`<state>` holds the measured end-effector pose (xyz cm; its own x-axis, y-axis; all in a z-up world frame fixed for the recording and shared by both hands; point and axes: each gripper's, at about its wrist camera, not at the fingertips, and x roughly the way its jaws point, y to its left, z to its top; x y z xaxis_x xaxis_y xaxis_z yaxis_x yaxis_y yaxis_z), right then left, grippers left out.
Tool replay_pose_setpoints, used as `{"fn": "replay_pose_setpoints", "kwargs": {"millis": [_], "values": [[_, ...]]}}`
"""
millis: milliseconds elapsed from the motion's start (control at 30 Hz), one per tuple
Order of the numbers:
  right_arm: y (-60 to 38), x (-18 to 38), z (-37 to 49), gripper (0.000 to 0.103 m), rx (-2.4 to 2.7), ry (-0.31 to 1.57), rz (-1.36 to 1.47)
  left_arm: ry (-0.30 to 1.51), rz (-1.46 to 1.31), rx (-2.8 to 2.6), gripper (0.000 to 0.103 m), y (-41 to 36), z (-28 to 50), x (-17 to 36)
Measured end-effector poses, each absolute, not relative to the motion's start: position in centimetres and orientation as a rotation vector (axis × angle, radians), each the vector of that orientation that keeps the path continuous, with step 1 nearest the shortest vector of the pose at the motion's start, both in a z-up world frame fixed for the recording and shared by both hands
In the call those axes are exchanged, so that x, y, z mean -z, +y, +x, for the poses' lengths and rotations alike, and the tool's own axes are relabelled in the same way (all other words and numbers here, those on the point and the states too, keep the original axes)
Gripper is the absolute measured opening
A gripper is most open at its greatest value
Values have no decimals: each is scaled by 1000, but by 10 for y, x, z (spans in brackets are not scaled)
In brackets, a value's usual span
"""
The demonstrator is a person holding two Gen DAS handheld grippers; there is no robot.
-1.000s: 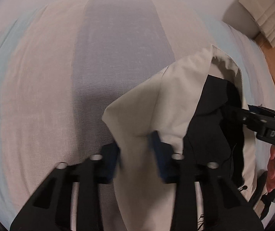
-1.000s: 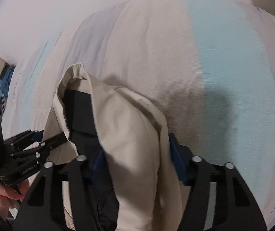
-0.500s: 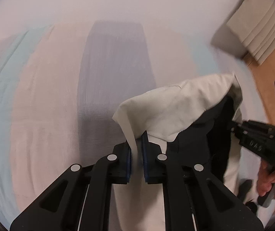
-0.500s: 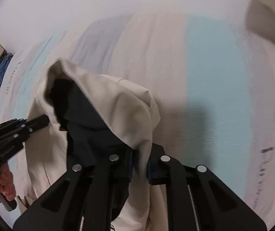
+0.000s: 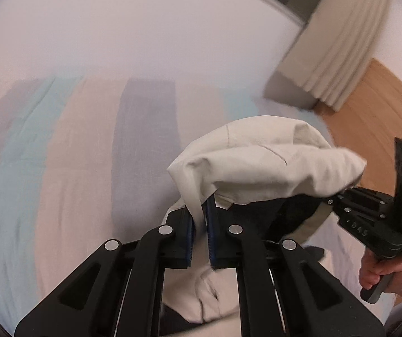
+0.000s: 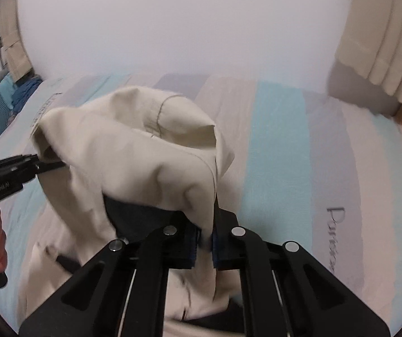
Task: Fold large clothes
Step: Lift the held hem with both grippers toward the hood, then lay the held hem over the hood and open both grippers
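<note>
Only the right wrist view showed blue laundry (image 6: pixel 22 95) at upper left and lettering on the striped bedsheet (image 6: pixel 279 151) at lower right; the left view alone caught wood floor (image 5: pixel 369 106). The left gripper (image 5: pixel 201 224) was clenched on the beige garment's (image 5: pixel 257 165) edge; the right gripper (image 6: pixel 205 238) pinched another edge. The garment (image 6: pixel 133 151) hung between them, centre frame, above the bed.

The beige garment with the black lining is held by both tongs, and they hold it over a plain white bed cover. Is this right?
Not quite. The bed cover is not plain white: it has stripes of light blue, beige and grey, as the right wrist view shows. The rest holds: the left tongs and the right tongs are both shut on the beige garment with the black lining.
</note>
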<state>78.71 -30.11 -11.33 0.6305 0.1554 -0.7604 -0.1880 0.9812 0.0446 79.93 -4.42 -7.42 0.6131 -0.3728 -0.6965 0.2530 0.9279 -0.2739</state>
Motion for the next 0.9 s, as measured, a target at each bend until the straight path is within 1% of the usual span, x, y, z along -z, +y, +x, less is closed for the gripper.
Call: {"fn": "replay_pose_setpoints", "kwargs": {"millis": [233, 400, 633, 900], "values": [[-296, 113, 699, 5, -213, 832, -96, 770, -162, 349, 7, -84, 696, 65], [-296, 129, 647, 5, -217, 837, -111, 738, -132, 343, 7, -102, 628, 64], [-297, 162, 576, 5, -197, 850, -173, 746, -8, 331, 7, -128, 554, 94], [-287, 197, 530, 5, -168, 857, -206, 777, 86, 337, 7, -134, 513, 129]]}}
